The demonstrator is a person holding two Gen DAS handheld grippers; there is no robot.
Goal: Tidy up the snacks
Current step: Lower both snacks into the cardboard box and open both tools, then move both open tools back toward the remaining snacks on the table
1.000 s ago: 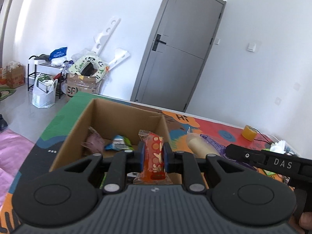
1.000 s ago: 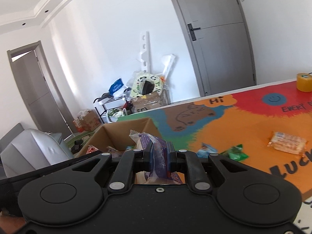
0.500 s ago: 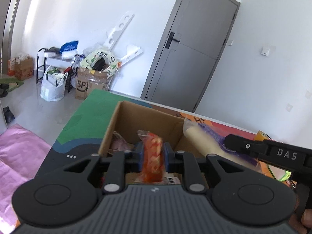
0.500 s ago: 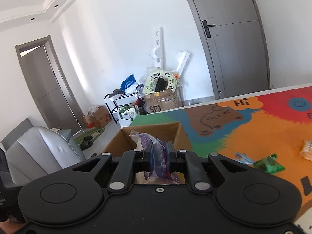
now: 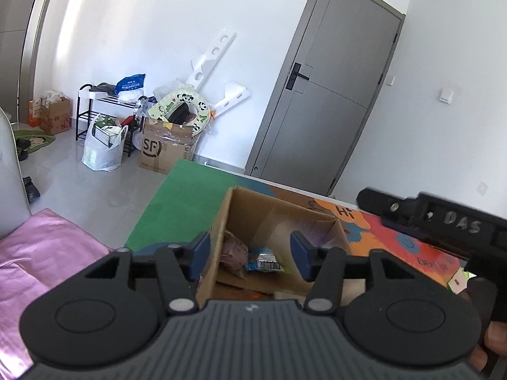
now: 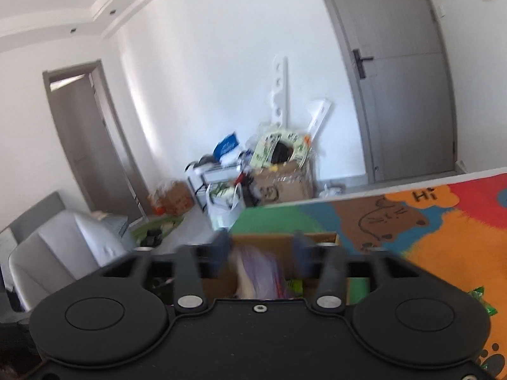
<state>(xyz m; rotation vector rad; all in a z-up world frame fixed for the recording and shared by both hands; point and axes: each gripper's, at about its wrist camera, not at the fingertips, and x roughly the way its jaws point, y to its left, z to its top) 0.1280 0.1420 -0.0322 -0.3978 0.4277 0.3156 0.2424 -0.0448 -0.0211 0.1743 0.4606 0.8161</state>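
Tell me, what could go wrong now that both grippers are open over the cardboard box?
1. The purple snack bag shows between the right gripper's open fingers, close to the cardboard box wall; it might catch the rim and tip out.
2. The left gripper sits beside the right gripper, so they could bump when pulling away.
3. The green packet on the play mat could get forgotten.

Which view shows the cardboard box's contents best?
The left wrist view: it looks sharply into the cardboard box, showing wrappers on its floor. The right wrist view is motion-blurred; only the box's rim and a purple packet show.
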